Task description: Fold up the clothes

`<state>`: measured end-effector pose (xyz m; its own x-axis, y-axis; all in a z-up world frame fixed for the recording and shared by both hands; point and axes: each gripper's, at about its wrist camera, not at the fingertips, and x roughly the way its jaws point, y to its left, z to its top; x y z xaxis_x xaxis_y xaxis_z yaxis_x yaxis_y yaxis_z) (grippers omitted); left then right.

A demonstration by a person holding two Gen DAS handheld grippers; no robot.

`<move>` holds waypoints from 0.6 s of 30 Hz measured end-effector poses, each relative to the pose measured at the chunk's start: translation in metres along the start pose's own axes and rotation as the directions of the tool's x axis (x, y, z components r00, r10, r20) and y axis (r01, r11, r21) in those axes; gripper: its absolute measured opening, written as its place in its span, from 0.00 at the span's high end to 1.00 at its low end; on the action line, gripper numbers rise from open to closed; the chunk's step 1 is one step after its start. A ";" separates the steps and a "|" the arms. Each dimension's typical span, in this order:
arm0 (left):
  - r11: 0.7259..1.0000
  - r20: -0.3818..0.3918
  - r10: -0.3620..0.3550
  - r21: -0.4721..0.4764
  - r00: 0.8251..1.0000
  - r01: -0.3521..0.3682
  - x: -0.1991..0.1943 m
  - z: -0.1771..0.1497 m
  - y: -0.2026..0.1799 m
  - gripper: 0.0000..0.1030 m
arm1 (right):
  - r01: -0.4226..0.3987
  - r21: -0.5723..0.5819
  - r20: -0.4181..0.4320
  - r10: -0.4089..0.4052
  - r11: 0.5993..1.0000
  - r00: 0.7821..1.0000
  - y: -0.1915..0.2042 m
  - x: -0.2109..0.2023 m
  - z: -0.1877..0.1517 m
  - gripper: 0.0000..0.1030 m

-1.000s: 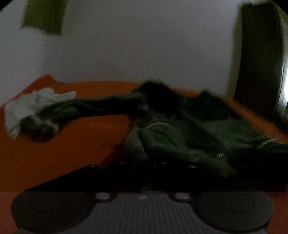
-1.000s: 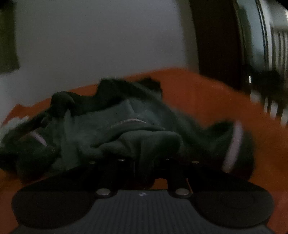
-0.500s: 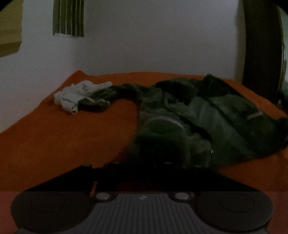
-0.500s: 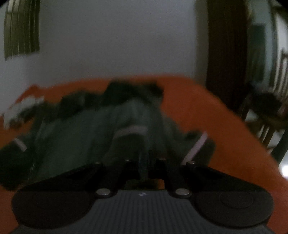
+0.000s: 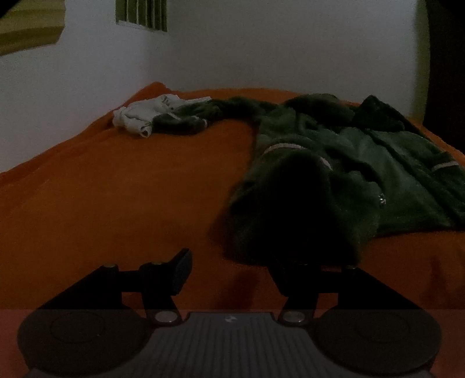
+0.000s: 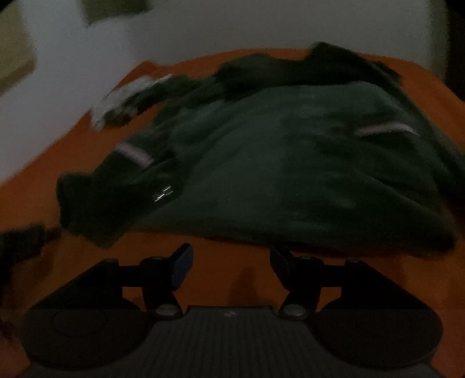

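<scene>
A dark green fleece jacket with pale stripes lies spread on the orange bed cover; one sleeve reaches toward the far left. In the left wrist view, my left gripper is low over the cover at the jacket's near hem. Its jaws are opening, with only orange cover between them, and the hem hides its right fingertip. My right gripper faces the jacket with the hem just beyond its fingertips. Its jaws are opening too, with nothing between them.
A crumpled white cloth lies at the far left of the bed, touching the jacket's sleeve cuff. White walls stand behind it, with a barred window high up. A dark doorway is at the right. A dark blurred shape sits at the left edge.
Both grippers were shut on the jacket's near edge and have let go; their jaws now stand apart. The jacket has dropped onto the bed and lies flatter.
</scene>
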<state>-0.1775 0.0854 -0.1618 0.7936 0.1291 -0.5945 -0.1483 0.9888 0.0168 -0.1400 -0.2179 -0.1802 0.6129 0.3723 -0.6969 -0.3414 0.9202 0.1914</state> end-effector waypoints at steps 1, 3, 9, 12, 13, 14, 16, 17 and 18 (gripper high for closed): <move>1.000 0.009 -0.010 -0.014 1.000 0.010 0.001 0.002 0.000 0.47 | -0.001 -0.045 -0.006 0.000 0.999 1.000 0.010 0.008 0.000 0.39; 0.998 0.028 -0.033 -0.044 0.999 0.034 0.002 0.008 0.000 0.44 | 0.003 -0.148 -0.002 -0.003 0.989 1.000 0.026 0.022 0.002 0.39; 0.999 0.051 -0.017 -0.036 0.999 0.019 0.010 0.021 -0.004 0.42 | 0.111 -0.520 0.099 -0.070 0.847 0.993 0.059 0.058 0.004 0.30; 0.997 0.062 0.062 0.044 0.996 -0.065 0.009 0.024 -0.016 0.33 | 0.109 -0.517 0.060 -0.091 0.849 0.994 0.061 0.080 0.003 0.30; 0.992 0.073 0.089 0.081 0.993 -0.095 0.008 0.024 -0.022 0.33 | 0.108 -0.498 0.056 -0.092 0.860 0.994 0.061 0.083 0.001 0.30; 0.989 0.082 0.094 0.105 0.992 -0.103 0.007 0.023 -0.026 0.32 | 0.115 -0.515 0.070 -0.092 0.849 0.993 0.064 0.087 -0.003 0.30; 0.989 0.057 0.085 0.114 0.995 -0.091 0.009 0.024 -0.028 0.31 | 0.154 -0.624 0.098 -0.119 0.766 0.988 0.076 0.091 -0.014 0.30; 0.990 0.033 0.084 0.114 0.996 -0.087 0.012 0.024 -0.028 0.31 | 0.183 -0.673 0.117 -0.141 0.717 0.983 0.083 0.093 -0.019 0.30; 0.988 0.021 0.096 0.120 0.995 -0.098 0.015 0.024 -0.028 0.31 | 0.206 -0.701 0.142 -0.150 0.682 0.978 0.088 0.093 -0.023 0.30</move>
<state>-0.1479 0.0610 -0.1520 0.7882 0.2248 -0.5730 -0.1534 0.9733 0.1708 -0.1292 -0.1050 -0.2439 0.7520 0.2431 -0.6127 -0.6062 0.6201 -0.4980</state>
